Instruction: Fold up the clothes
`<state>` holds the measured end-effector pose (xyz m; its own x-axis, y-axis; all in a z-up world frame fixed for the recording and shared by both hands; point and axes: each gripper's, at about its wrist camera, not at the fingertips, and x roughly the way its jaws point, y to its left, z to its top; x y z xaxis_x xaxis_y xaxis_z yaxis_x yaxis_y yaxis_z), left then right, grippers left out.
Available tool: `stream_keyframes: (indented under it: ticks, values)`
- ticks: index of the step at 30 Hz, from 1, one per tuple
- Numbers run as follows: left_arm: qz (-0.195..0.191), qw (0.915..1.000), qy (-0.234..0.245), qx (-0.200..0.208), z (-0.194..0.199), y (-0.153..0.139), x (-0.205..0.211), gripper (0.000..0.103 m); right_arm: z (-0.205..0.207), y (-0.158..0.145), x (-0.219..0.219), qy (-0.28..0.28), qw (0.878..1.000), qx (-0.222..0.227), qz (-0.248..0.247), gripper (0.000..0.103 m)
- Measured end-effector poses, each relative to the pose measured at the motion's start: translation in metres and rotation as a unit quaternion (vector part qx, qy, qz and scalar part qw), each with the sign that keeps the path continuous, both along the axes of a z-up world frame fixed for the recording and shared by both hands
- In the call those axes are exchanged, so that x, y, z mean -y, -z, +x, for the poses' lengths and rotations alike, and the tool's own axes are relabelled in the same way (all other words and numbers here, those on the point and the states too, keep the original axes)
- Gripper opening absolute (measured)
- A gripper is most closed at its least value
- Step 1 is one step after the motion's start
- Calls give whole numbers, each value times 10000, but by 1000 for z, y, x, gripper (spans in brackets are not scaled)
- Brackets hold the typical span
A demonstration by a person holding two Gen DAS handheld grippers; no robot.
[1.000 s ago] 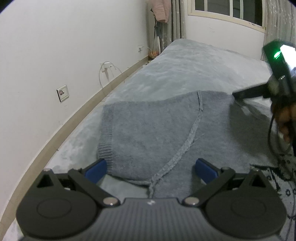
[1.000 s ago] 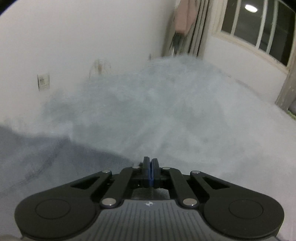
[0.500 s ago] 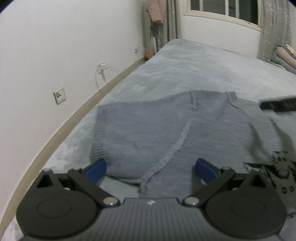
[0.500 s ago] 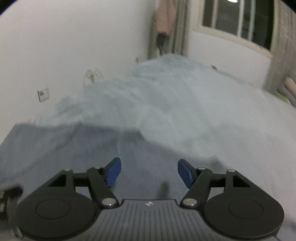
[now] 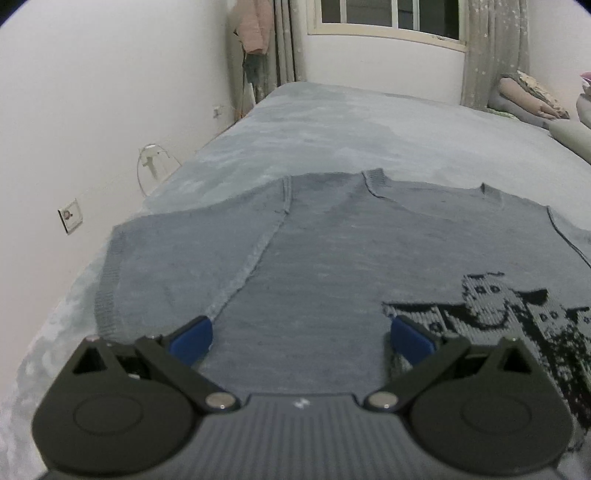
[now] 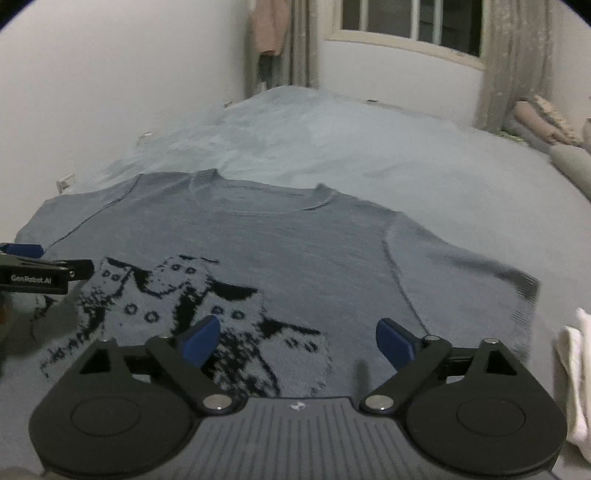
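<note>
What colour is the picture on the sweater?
Black, knitted into the grey-blue sweater. The picture shows best in the right wrist view.

Knit grey sweater [image 6: 295, 251], matt, ribbed cuffs and collar, black woven pattern. Plush grey bedspread [image 5: 369, 129], soft nap. Matt black plastic left gripper [image 5: 301, 336], right gripper [image 6: 298, 338], blue rubbery pads [image 6: 201, 334], shiny metal pins.

My claws' blue pads [image 6: 201, 338] on black arms, grey-blue knit sweater [image 6: 280, 251] with a black pixelated cat pattern [image 6: 192, 302], pale grey-blue bedspread [image 6: 369, 147], white walls [image 5: 92, 92], pink garment [image 5: 253, 27] hanging, white cloth [image 6: 574, 373].
</note>
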<state>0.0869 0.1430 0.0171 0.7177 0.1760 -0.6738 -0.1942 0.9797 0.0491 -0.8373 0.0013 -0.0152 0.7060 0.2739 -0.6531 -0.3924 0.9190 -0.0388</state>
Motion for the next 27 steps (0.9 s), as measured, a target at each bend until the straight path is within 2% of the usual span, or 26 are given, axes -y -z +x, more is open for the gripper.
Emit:
stream_keyframes:
  ticks: [5,9,12,14,19,21,24,27]
  values:
    - [0,9999,-59,87,-3,4,-5,103,-14,-4,8,156,9998,74,-37,92]
    - [138,9998,-62,160,-4,8,0,103,-30,-6,21,240,9990,372,-2,92]
    - [82,9997,-84,219,-7,6,-3,103,-30,-1,35,328,9988,181,303,92]
    - [10,9997,-74,232,-7,6,-6,103,-26,0,41,459,9984,56,338,92]
    - [-169,9995,-46,278,-5,8,-14,103,-18,-12,55,795,9951,-91,580,92]
    - [-337,9988,-28,343,-6,9,-19,103,-17,-15,53,808,9951,-202,534,92]
    - [-588,9973,-26,440,-8,8,-27,103,-22,-19,46,624,9975,-134,304,92]
    - [-553,9974,-29,470,-8,8,-25,103,-25,-20,44,586,9979,-32,278,94]
